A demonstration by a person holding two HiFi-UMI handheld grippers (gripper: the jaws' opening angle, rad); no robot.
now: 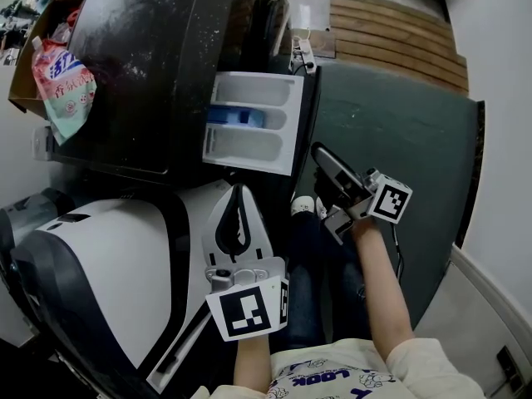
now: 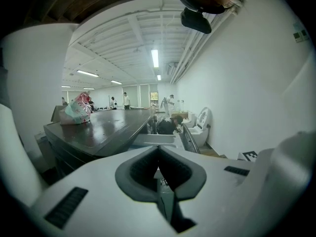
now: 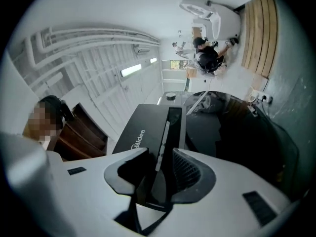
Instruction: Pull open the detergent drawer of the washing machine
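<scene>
White plastic detergent drawer [image 1: 249,123] with blue insert stood pulled out of dark washing machine [image 1: 141,65], upper centre of frame. Right hand-held gripper [image 1: 322,155] released, jaws apart, tip just beside drawer's dark front. Left hand-held gripper [image 1: 239,196] clenched on nothing, lower centre, apart from drawer.
</scene>
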